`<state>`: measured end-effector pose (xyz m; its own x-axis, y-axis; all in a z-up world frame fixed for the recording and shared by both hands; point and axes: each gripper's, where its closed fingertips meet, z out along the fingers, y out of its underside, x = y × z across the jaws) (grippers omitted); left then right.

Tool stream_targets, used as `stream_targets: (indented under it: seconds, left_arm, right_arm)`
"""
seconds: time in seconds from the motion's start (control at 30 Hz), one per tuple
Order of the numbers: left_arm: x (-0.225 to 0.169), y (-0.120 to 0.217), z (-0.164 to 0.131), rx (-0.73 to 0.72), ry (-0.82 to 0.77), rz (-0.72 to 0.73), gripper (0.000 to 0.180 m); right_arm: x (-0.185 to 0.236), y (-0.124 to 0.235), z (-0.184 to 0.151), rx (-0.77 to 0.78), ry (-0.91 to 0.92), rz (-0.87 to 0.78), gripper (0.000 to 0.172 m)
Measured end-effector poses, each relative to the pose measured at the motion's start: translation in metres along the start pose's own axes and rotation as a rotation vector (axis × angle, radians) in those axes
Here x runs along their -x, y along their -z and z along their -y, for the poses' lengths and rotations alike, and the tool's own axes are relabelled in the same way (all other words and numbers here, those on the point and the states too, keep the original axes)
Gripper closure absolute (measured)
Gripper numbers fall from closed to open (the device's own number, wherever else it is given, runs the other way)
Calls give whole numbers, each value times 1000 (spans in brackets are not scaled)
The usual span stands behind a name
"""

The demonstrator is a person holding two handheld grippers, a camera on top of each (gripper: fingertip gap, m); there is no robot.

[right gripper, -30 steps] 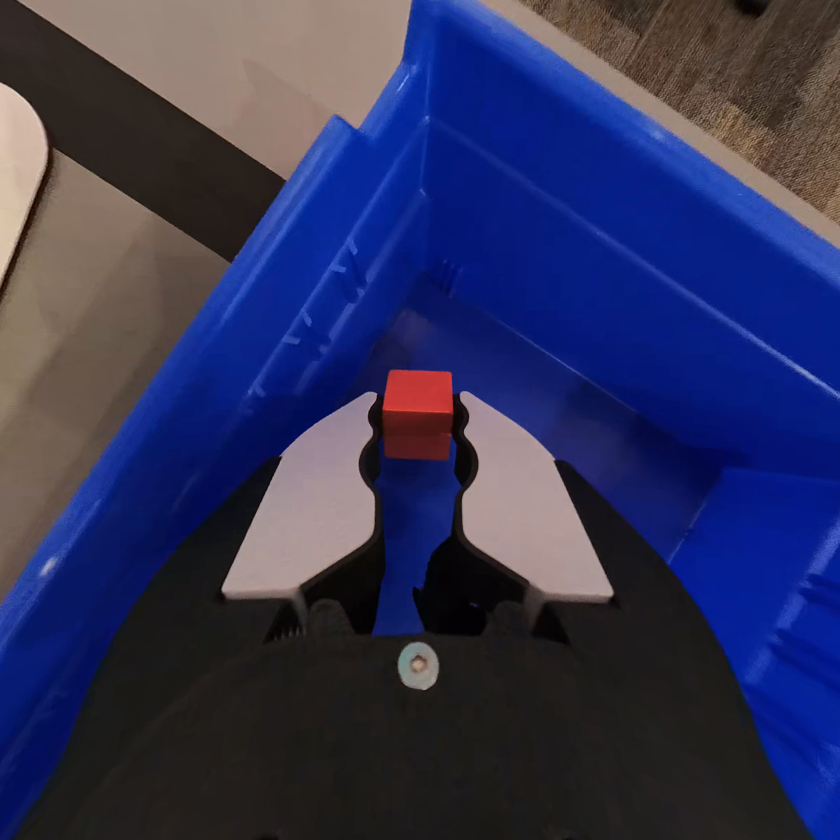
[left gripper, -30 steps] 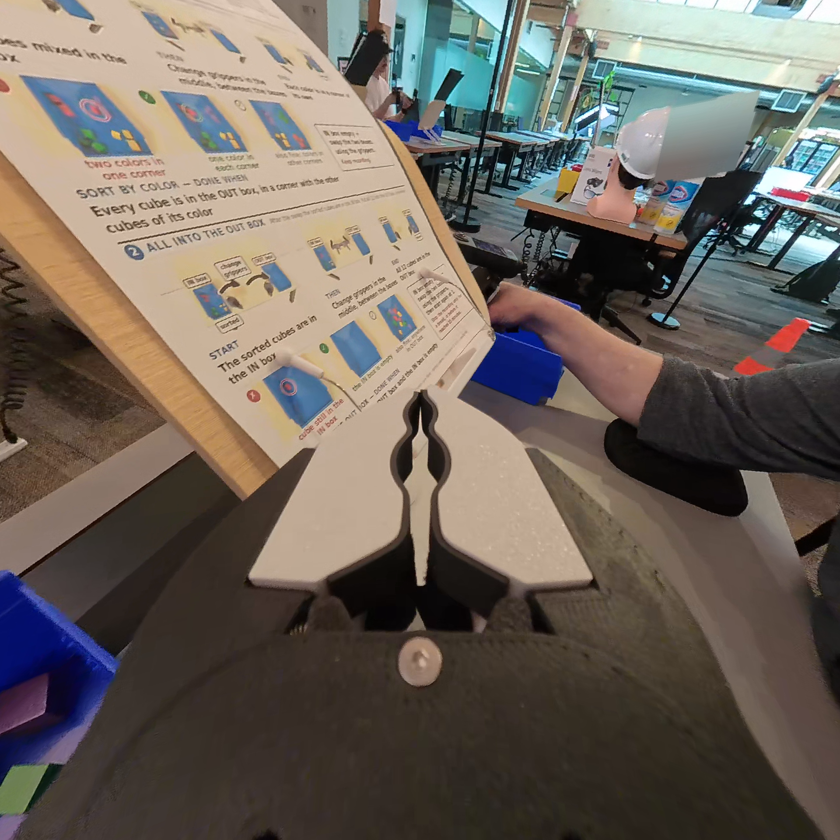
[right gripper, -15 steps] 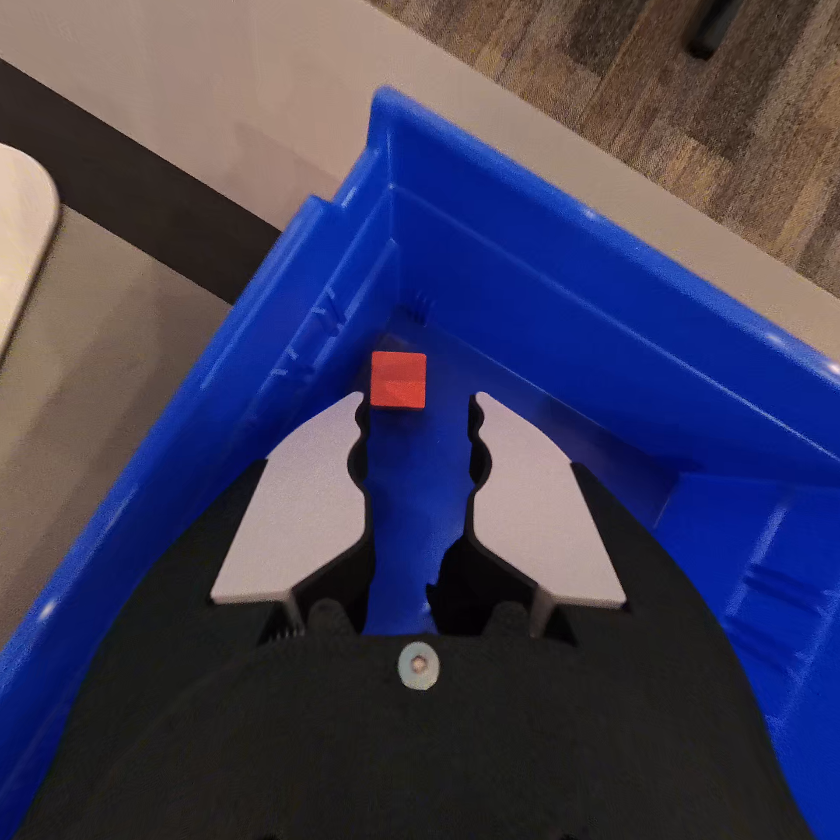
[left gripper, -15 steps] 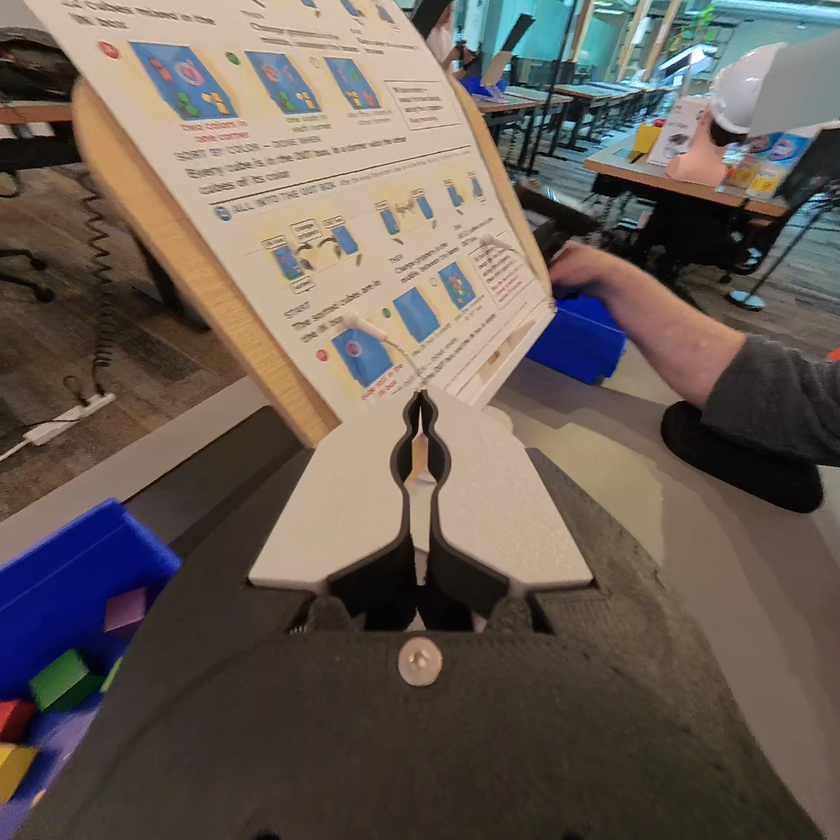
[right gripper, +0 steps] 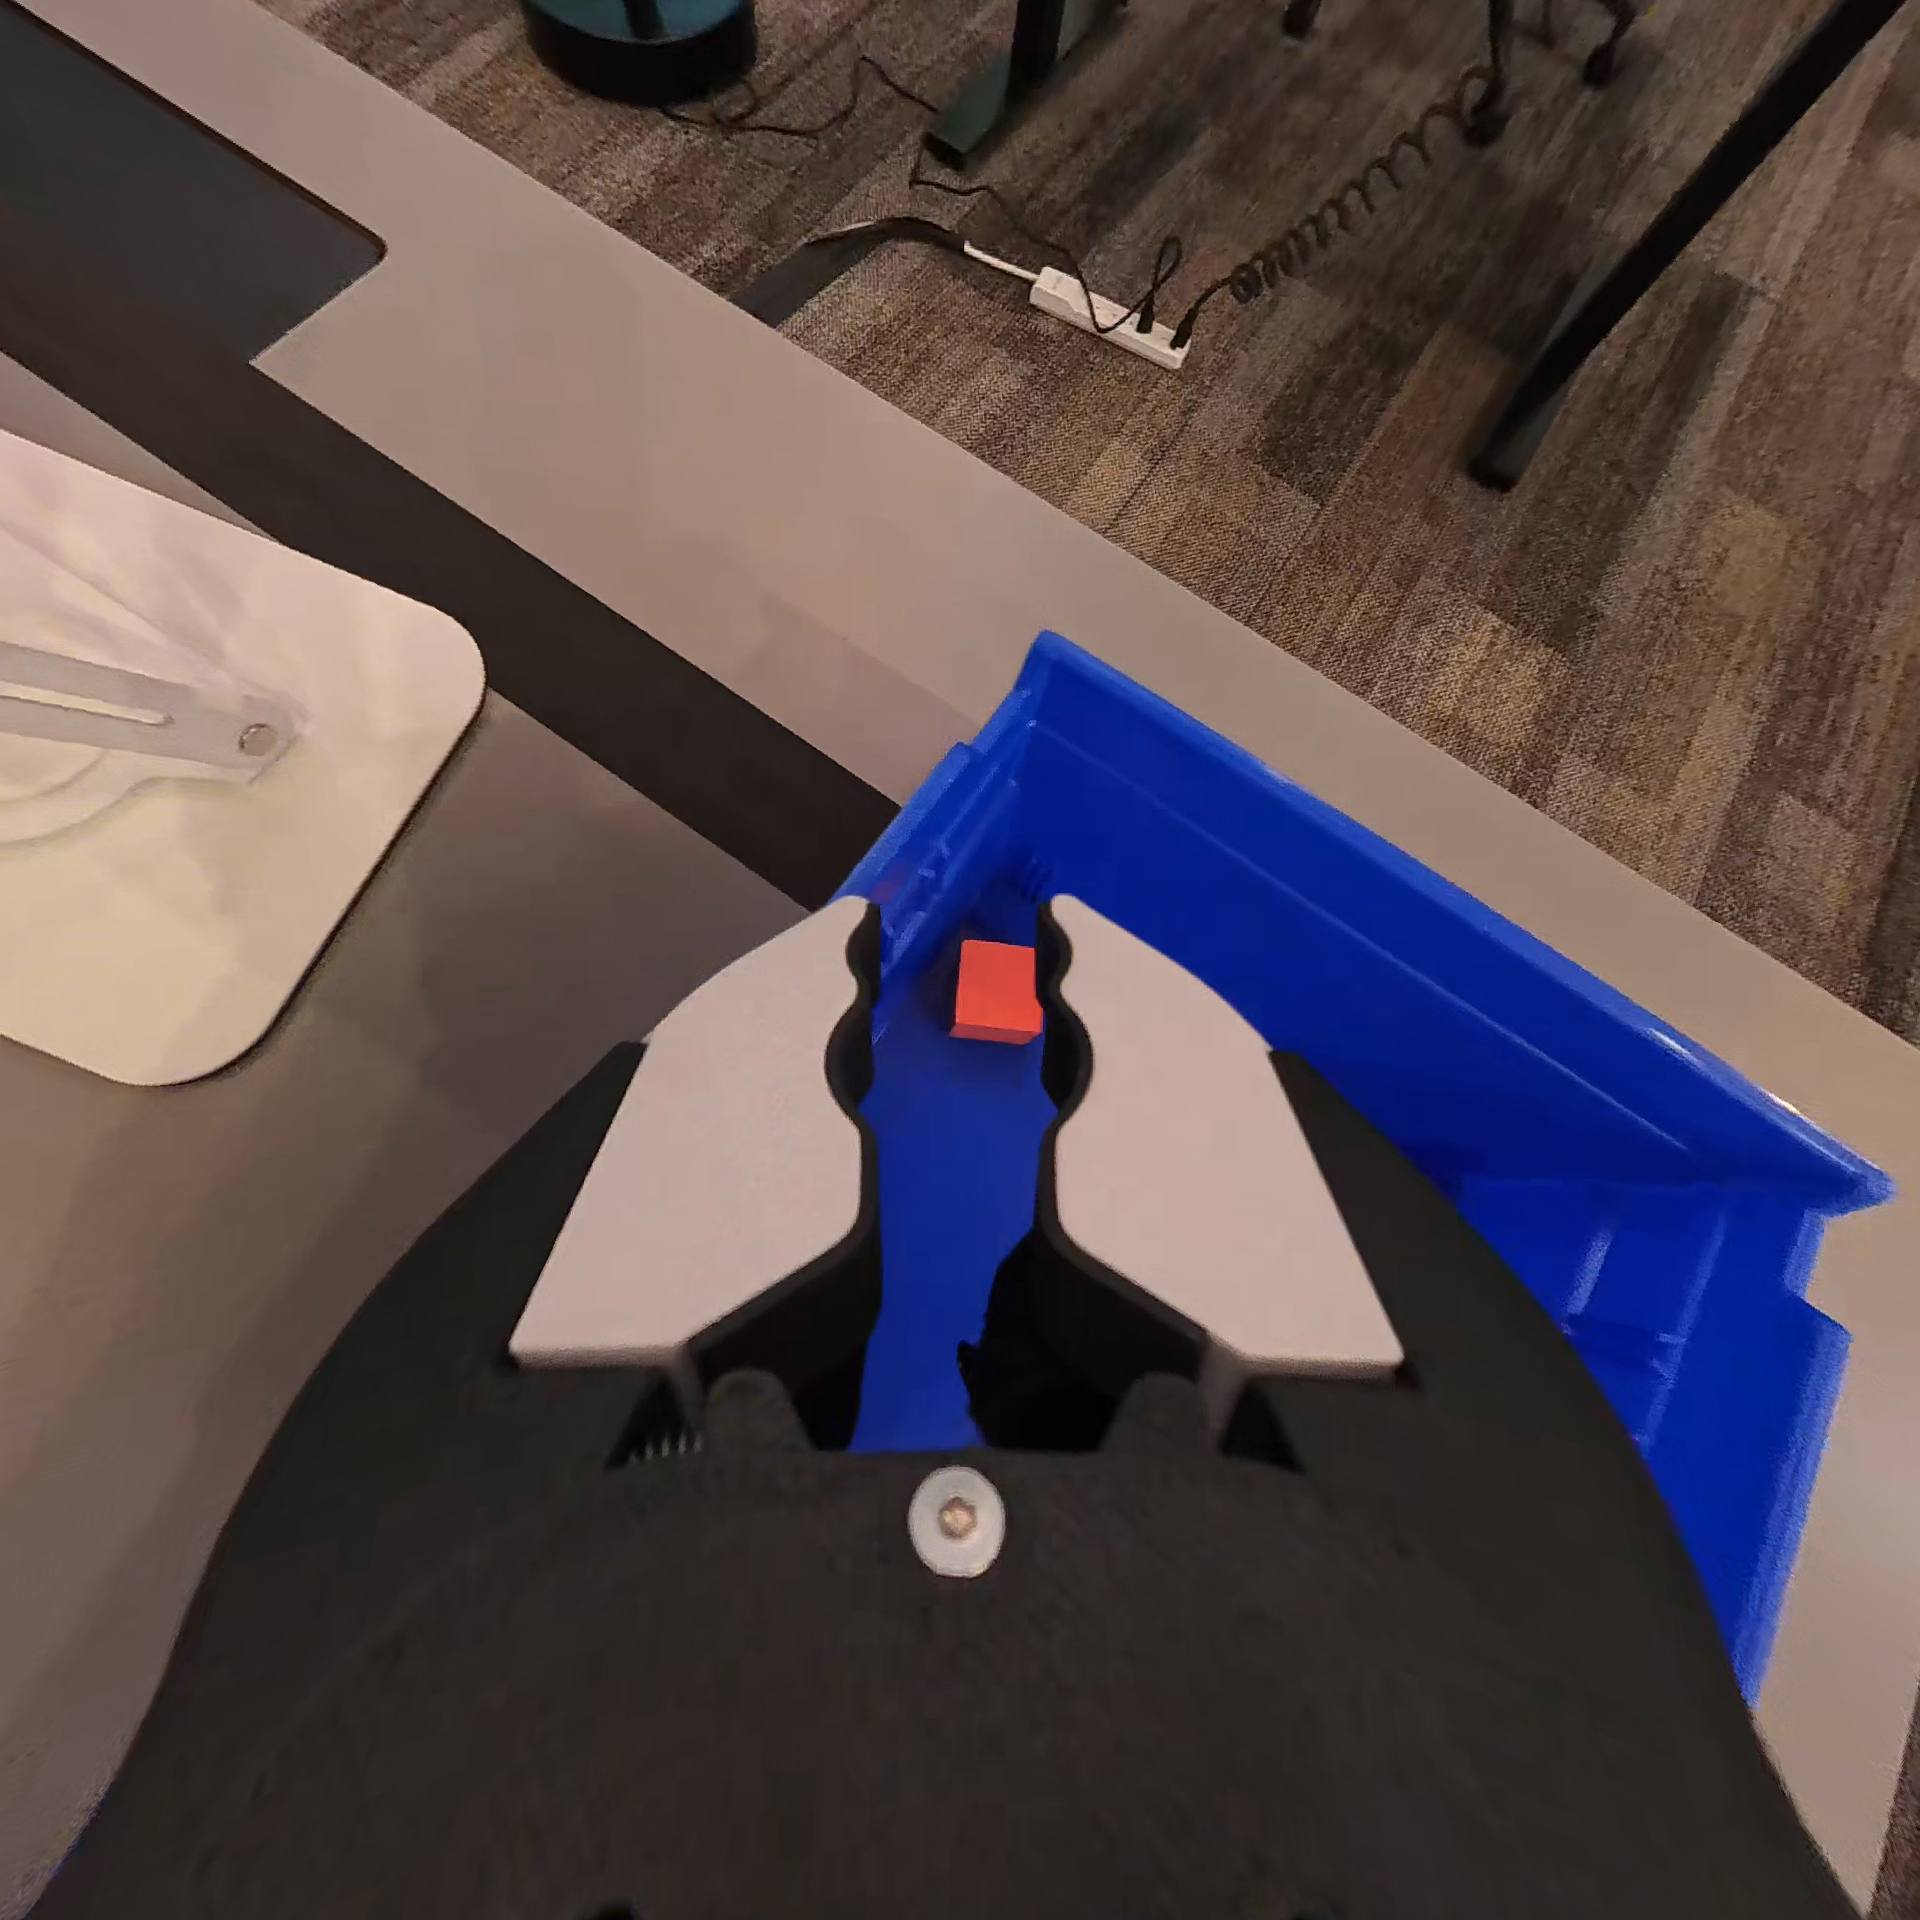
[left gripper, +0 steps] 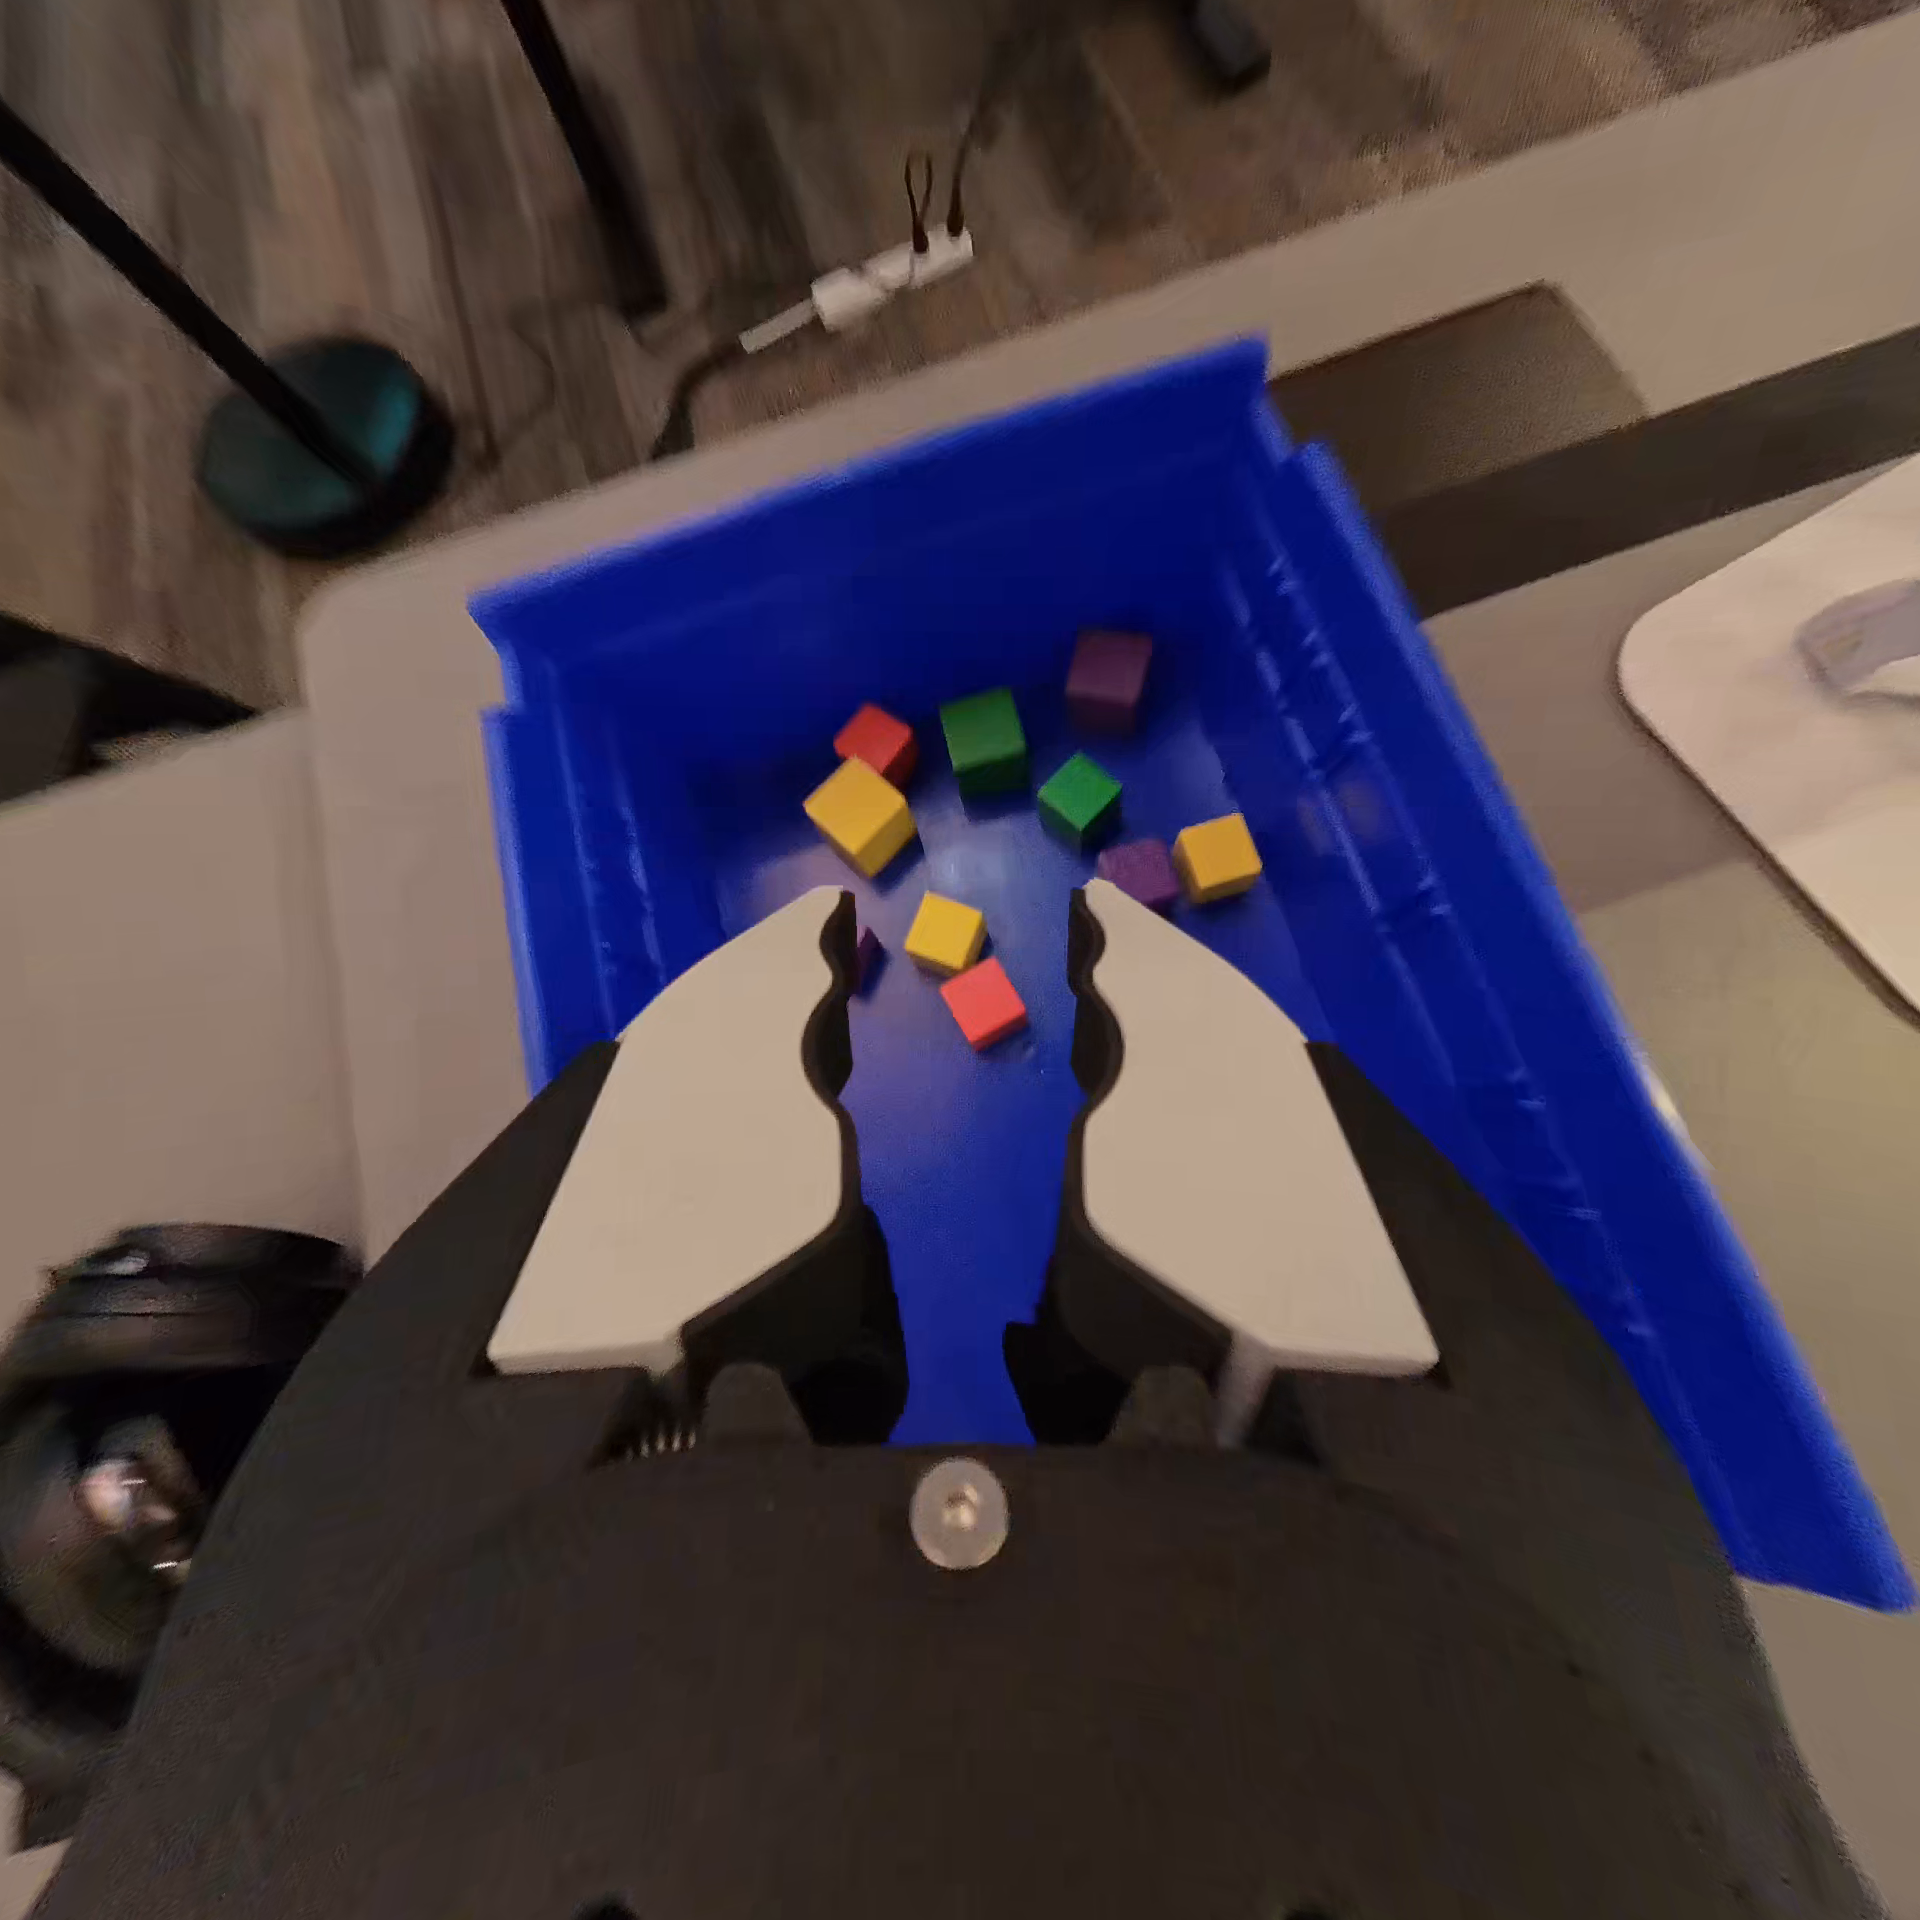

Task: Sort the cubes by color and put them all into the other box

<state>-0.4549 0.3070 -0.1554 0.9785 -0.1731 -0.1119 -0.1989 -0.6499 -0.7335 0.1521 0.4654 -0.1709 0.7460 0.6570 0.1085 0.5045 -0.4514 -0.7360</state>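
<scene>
- The grey bench [right gripper: 644, 499] carries two blue bins.
- One blue bin [left gripper: 1382, 790] holds scattered red, yellow, green and purple cubes [left gripper: 982, 740].
- The left claw [left gripper: 958, 914] hangs over them, jaws apart, gripping nothing.
- The right claw [right gripper: 958, 914] hangs jaws apart over the other blue bin [right gripper: 1455, 997].
- A single red cube [right gripper: 995, 989] lies in that bin's corner.
</scene>
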Motion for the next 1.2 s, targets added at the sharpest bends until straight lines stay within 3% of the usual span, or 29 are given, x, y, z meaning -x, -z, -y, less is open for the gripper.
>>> stream_targets:
  seconds: [0.1, 0.23, 0.37, 0.53, 0.77, 0.83, 0.97, 1.1, 1.2]
  left_arm:
    - [3, -31, -33, 125, 116, -65, 138]
    - [-5, -53, -62, 272, 150, -84, 139]
    - [-13, -65, -72, 340, 145, -61, 138]
    - [-11, -84, -91, 418, 121, -16, 152]
    - [-7, -85, -90, 380, 121, -36, 157]
    - [-5, -73, -73, 312, 105, -36, 157]
    - [-28, -21, -4, 22, 137, -187, 157]
    - [-89, 58, 71, -320, 97, -492, 158]
    - [-142, 117, 106, -516, 40, -723, 158]
  right_arm:
    - [2, -1, -1, 13, 13, -8, 143]
    - [2, 1, 2, 3, 15, -11, 143]
    - [2, 4, 4, -2, 21, -16, 144]
    - [2, 7, 6, -10, 31, -28, 144]
    - [1, 19, 14, -41, 51, -54, 145]
    - [4, 31, 28, -96, 92, -72, 145]
    - [34, 79, 78, -324, 258, -107, 142]
    - [101, 144, 129, -620, 512, -105, 139]
    - [161, 179, 148, -783, 674, -77, 131]
